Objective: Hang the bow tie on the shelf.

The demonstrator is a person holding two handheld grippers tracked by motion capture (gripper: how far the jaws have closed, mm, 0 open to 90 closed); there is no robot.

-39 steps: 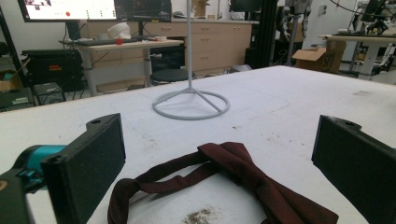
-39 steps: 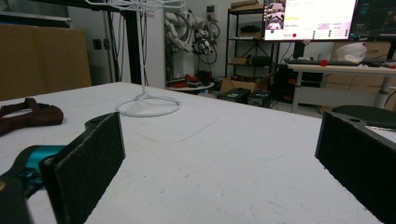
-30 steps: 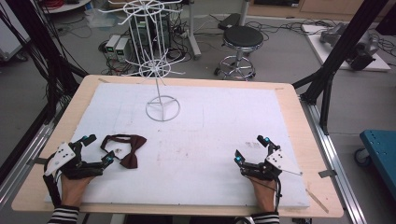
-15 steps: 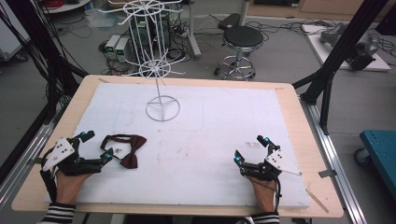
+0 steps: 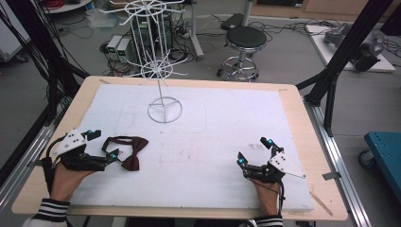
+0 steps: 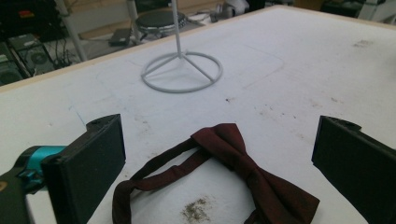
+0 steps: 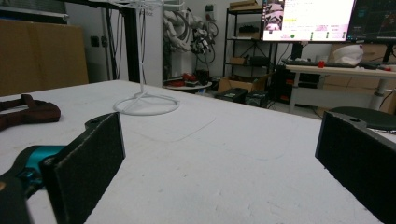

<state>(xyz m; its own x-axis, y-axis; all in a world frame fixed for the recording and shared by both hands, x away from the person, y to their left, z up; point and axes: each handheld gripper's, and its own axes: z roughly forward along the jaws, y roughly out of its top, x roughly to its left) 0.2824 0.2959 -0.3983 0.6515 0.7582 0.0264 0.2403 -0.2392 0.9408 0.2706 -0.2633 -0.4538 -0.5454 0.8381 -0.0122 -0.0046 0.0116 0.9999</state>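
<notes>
At table's left edge, left gripper shifted nearer bow tie, jaws spread; right gripper unmoved, jaws spread.

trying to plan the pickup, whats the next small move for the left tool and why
Probably ease the left tool forward and down over the maroon bow tie, then close. Its jaws stand open with the tie lying flat between and just ahead of them, not yet touched. The right tool rests open, far off.
</notes>
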